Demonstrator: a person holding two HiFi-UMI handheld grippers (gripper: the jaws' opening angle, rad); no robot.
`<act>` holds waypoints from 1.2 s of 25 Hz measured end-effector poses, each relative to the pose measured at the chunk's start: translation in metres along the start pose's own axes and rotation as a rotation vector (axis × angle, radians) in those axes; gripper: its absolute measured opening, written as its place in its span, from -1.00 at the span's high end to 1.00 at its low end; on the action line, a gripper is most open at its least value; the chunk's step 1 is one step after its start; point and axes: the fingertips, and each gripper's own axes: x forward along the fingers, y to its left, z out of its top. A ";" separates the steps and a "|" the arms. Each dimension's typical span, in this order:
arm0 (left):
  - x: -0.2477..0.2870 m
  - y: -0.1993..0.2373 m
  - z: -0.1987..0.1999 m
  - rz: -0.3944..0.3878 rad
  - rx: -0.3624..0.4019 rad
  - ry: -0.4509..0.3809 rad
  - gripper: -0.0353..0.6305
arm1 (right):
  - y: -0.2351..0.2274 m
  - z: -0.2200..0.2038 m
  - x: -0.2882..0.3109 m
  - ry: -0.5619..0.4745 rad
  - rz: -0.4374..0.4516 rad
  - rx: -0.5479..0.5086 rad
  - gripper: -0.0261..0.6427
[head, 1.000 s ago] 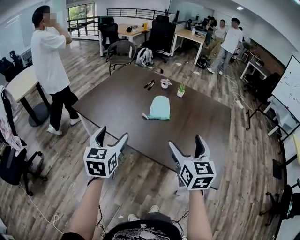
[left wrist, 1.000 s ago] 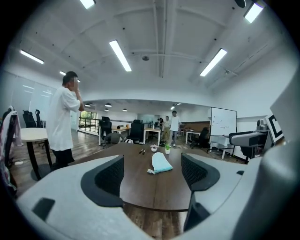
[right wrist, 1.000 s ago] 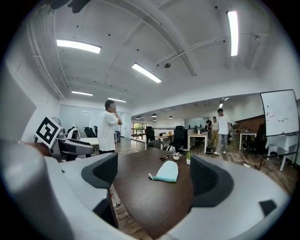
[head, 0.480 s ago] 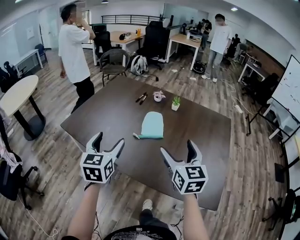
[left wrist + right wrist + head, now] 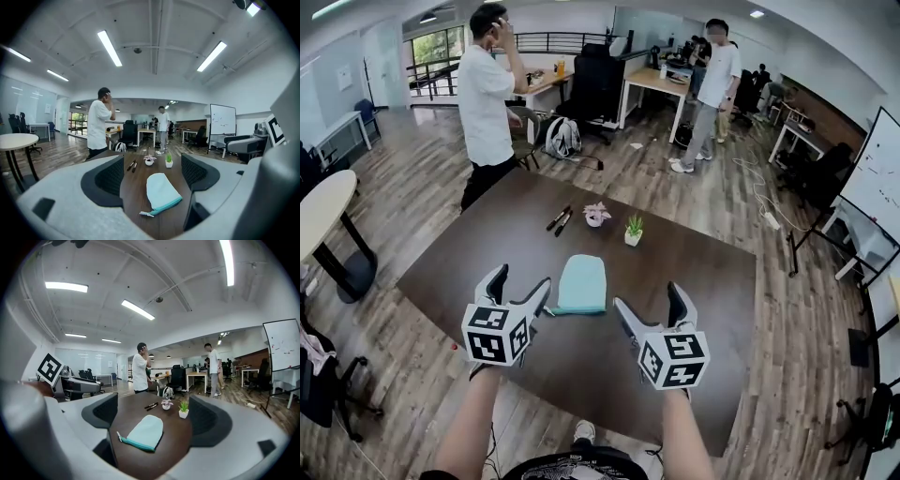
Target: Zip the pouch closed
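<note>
Two grippers, one pouch, no contact

Pale-teal pouch [image 5: 580, 283] is laid flat on the dark table [image 5: 694, 281], just beyond and between the grippers, long axis near-to-far, zipper edge nearest. Pull tab [image 5: 145, 214] is found near-left, closer to the left gripper [image 5: 521, 281]. Left gripper and right gripper [image 5: 647, 298] are held spread, empty. Zipper's closure cannot be made out.

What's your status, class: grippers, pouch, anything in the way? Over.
Left gripper open, empty. Right gripper open, empty. Pouch flat on table, not yet gripped. Potted plants, markers beyond it, not blocking.
</note>
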 end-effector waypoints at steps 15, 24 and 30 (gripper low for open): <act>0.069 0.007 0.011 -0.025 0.028 0.034 -0.16 | -0.044 -0.002 0.055 0.007 -0.029 0.050 -0.47; 0.093 0.039 0.015 -0.113 0.049 0.030 -0.16 | -0.032 -0.002 0.079 0.010 -0.125 0.049 -0.46; 0.115 0.060 0.014 -0.251 0.075 0.043 -0.16 | -0.014 -0.004 0.090 0.013 -0.246 0.057 -0.46</act>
